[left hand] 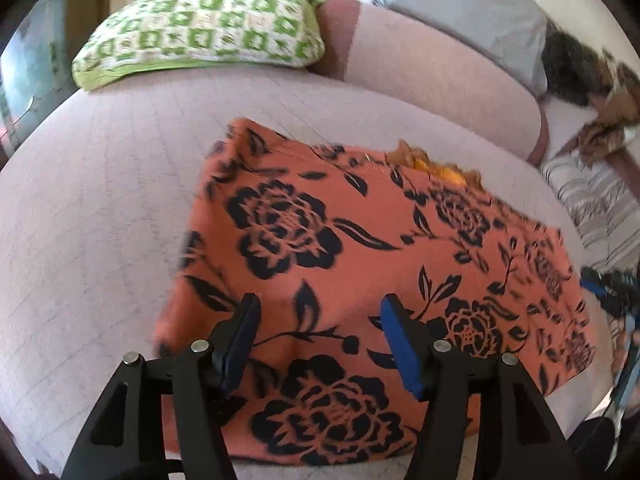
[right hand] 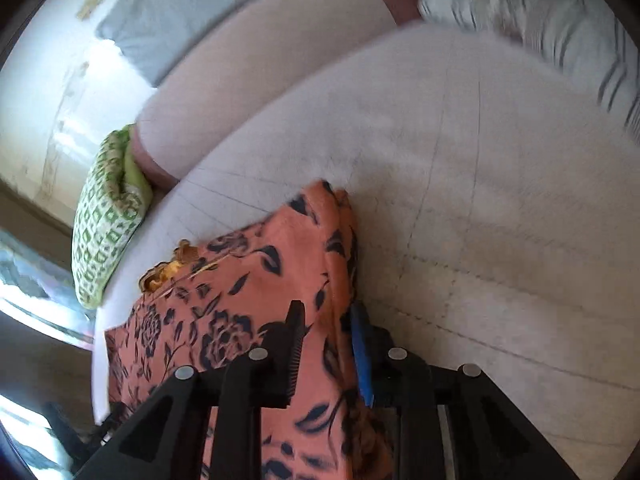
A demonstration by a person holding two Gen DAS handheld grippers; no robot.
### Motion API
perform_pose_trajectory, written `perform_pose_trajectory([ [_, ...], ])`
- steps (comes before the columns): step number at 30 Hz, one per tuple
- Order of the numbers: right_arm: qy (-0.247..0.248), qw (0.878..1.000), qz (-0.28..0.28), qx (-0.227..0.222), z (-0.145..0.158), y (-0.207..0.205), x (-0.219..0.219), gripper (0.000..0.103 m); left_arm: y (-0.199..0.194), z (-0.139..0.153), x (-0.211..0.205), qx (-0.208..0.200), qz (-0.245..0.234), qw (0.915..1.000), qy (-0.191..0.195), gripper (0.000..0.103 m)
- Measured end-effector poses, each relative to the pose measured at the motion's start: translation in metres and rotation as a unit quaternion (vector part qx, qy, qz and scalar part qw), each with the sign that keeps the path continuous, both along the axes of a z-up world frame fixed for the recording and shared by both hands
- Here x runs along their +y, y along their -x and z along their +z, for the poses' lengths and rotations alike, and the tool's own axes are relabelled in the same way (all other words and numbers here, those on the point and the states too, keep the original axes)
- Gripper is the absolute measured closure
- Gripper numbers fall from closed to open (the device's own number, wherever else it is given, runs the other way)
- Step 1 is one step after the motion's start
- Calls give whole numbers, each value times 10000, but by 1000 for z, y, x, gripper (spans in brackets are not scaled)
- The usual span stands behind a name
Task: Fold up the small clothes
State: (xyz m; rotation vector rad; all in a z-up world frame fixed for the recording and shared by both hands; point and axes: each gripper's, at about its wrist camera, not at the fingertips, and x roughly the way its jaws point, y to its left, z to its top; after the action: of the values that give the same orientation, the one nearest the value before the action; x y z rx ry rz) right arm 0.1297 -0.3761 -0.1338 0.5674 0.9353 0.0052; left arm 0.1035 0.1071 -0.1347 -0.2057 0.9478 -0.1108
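Note:
An orange garment with black flowers point(left hand: 360, 248) lies folded on the pale sofa seat point(left hand: 100, 220). My left gripper point(left hand: 318, 312) is open just above its near part, one finger on each side, holding nothing. My right gripper point(right hand: 326, 320) has its fingers closed around the garment's right edge point(right hand: 320, 280), with cloth bunched between them. It also shows at the right rim of the left wrist view point(left hand: 608, 284). An orange lace trim point(left hand: 436, 166) peeks out at the garment's far edge.
A green and white patterned cushion point(left hand: 200, 24) lies at the back left of the sofa. A grey pillow point(left hand: 472, 12) leans on the backrest. Striped and brown clothes point(left hand: 592, 196) lie at the right.

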Motion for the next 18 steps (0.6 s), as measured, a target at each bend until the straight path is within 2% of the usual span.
perform_pose_trajectory([
  [3, 70, 9989, 201, -408, 24, 30, 18, 77, 10, 12, 22, -173, 196, 9997, 33, 40],
  [5, -82, 9973, 456, -564, 31, 45, 31, 67, 11, 15, 40, -180, 366, 9991, 59, 40],
  [6, -160, 9958, 652, -626, 32, 52, 41, 60, 10, 12, 51, -87, 506, 9986, 94, 40],
  [7, -187, 9945, 815, -624, 29, 56, 51, 33, 8, 8, 58, 26, 565, 9982, 188, 40],
  [8, -191, 9933, 969, -593, 24, 58, 61, 18, 7, 2, 63, 155, 575, 9979, 239, 41],
  [9, -121, 9928, 1102, -446, 12, 60, 68, 18, 5, -6, 67, 347, 582, 9975, 208, 45],
  [10, 6, 9942, 1064, -181, -1, 58, 71, 18, 3, -18, 72, 640, 653, 9957, 144, 67],
  [12, -23, 9954, 933, 237, -24, 54, 71, 18, 8, -20, 81, 631, 709, 9945, 440, 68],
  [13, -94, 9959, 893, 121, -26, 57, 70, 18, 8, -14, 80, 603, 618, 9953, 429, 72],
  [15, -94, 9954, 952, 16, -21, 57, 72, 18, 3, 1, 74, 392, 323, 9978, 418, 71],
  [16, -100, 9953, 961, -8, -20, 55, 73, 18, -5, 12, 70, 246, 146, 9990, 357, 68],
  [17, -117, 9955, 939, -5, -21, 55, 73, 18, -12, 18, 68, 159, 81, 9994, 282, 52],
  [18, -185, 9956, 924, 27, -24, 54, 74, 18, -24, 24, 66, 56, 29, 9998, 201, 44],
])
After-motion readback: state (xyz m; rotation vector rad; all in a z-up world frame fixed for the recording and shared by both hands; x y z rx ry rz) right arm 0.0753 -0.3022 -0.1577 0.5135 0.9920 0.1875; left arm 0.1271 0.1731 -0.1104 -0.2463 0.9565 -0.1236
